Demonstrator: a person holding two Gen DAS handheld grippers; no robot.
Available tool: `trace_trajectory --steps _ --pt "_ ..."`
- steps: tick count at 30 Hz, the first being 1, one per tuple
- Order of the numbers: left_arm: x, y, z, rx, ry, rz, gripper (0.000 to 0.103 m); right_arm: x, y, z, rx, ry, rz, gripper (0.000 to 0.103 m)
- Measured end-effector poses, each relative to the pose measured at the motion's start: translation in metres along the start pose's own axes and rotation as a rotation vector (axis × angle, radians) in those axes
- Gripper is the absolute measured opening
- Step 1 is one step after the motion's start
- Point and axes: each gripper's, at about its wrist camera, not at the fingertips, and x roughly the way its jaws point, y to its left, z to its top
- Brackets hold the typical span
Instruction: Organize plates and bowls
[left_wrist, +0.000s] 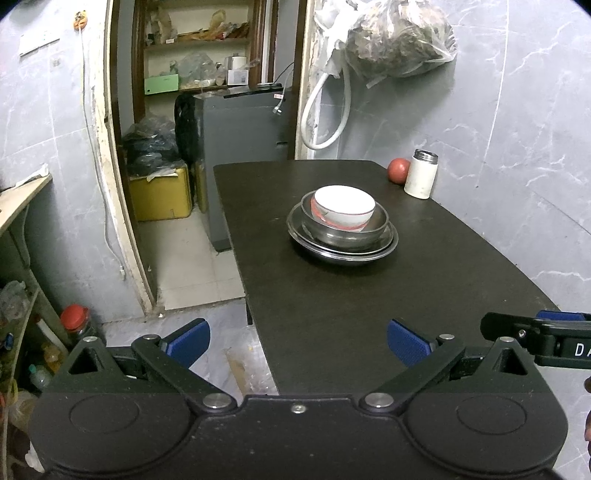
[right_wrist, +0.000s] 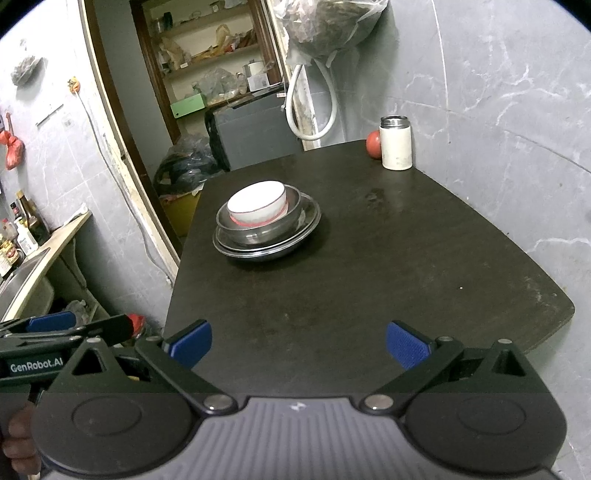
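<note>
One stack on the table: white bowl (left_wrist: 344, 207) with a red band sits inside a steel bowl (left_wrist: 345, 230), which sits on a steel plate (left_wrist: 343, 249). All nested, upright, roughly mid-table and toward the doorway-side edge in my right view.

Table (left_wrist: 332, 314) is dark, matte, with rounded corners. Some faint smudges on the top, otherwise bare around the stack. At the far corner against the wall: a white flask (left_wrist: 421, 174) with a steel rim, and a red round fruit (left_wrist: 399, 170) just beside it, touching or nearly so; can't tell which. Both well apart from the stack.

My left gripper (left_wrist: 298, 343) hangs at the near edge of the table, jaws spread wide, nothing between the blue pads (left_wrist: 408, 347). My right gripper (right_wrist: 299, 345) sits over the near end of the table, likewise spread wide and holding nothing. Each shows at the edge of the other's view, so they're side by side.

Room: grey marbled wall tiles on the far and right sides, table's right edge close to the wall. Open doorway (left_wrist: 207, 147) off the far left with shelves, a dark grey appliance (left_wrist: 240, 147) and a yellow bin (left_wrist: 160, 197) behind it. White hose (left_wrist: 325, 110) and a plastic bag (left_wrist: 395, 37) hang by the door frame. Counter with a sink (right_wrist: 22, 280) on the left.

Clear tabletop between grippers and stack; open floor along the table's left edge.
</note>
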Motion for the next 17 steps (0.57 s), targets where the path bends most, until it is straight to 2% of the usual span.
trace_trajectory --steps 17 --pt "0.0020 -0.0016 0.0003 0.007 0.004 0.001 0.102 -0.0002 -0.0015 -0.0010 0.002 0.002 -0.001 0.103"
